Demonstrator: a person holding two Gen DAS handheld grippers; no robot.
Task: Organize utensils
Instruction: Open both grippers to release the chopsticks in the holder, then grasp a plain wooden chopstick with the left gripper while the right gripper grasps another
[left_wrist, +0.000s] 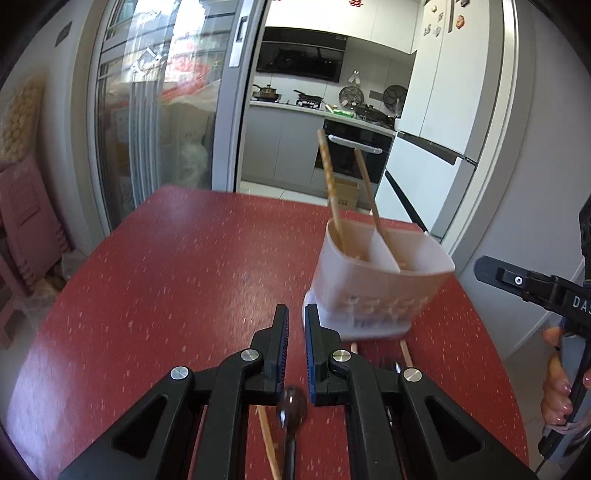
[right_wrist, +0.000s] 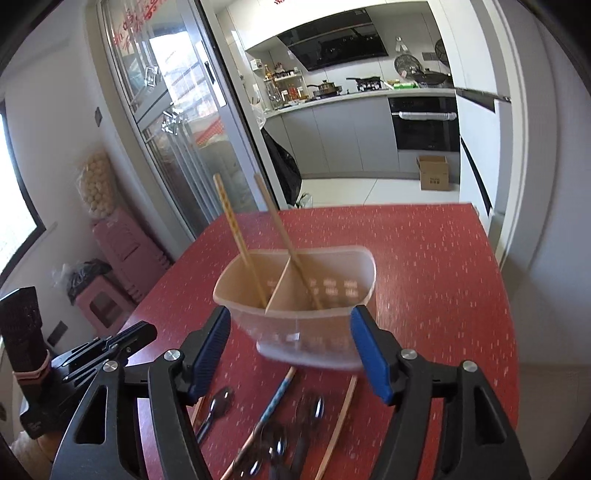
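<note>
black fingers of the left gripper (left_wrist: 296, 314) sit close to the left wrist camera, with only a thin gap between the blue pads, and nothing is held in them. under them on the red table (left_wrist: 177, 258) lie a dark spoon (left_wrist: 291, 406) and a thin wooden chopstick (left_wrist: 267, 439). just ahead and to the right stands the pale holder (left_wrist: 384, 273), blurry, with a wall down its middle. one chopstick (left_wrist: 330, 188) leans in its left part and another chopstick (left_wrist: 369, 188) leans in its right part. the right gripper (left_wrist: 524, 284) pokes in from the right edge, held by a hand (left_wrist: 557, 387)

now the right wrist camera: the right gripper (right_wrist: 290, 350) is spread wide, one blue pad on each side of the holder (right_wrist: 295, 314). i cannot tell if the pads touch it. below on the table (right_wrist: 424, 258) lie spoons (right_wrist: 218, 402), a blue patterned chopstick (right_wrist: 273, 402) and a plain one (right_wrist: 340, 417). the left gripper (right_wrist: 122, 339) shows at the left
</note>
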